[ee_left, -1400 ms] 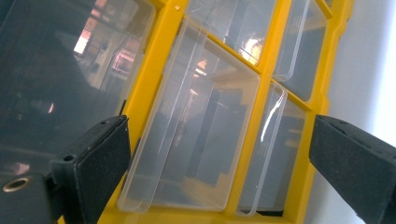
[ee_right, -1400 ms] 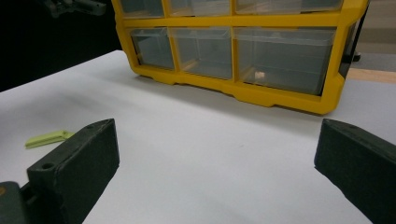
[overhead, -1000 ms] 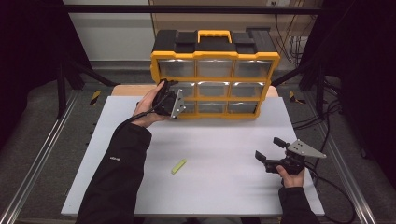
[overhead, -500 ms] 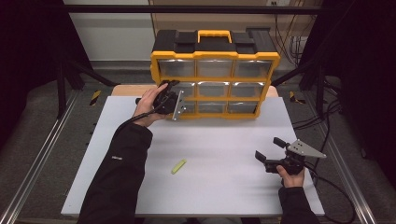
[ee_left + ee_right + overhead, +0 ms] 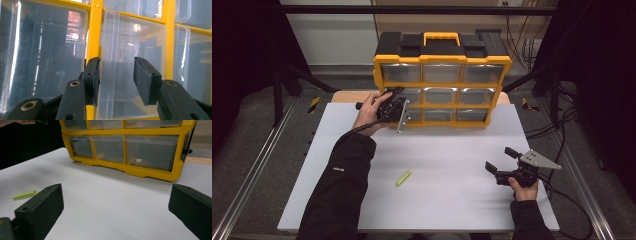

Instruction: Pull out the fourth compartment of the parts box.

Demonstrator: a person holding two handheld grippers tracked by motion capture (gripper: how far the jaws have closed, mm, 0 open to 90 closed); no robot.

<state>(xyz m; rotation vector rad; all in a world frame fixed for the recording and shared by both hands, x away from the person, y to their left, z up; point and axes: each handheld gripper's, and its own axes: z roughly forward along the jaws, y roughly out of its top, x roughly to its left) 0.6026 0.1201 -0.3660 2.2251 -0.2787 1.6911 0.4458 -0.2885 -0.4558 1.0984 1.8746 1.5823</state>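
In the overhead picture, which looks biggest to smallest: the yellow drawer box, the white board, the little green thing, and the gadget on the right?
1. White board
2. Drawer box
3. Right gripper
4. Green strip
The box sits farther from the camera, so it may look smaller than it is.

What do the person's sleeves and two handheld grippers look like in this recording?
Both forearms wear black long sleeves; the left one bears small white lettering. The left gripper and right gripper are black, with flat rectangular jaw pads. A grey three-cornered plate tops the right gripper, and a black cable trails from it.
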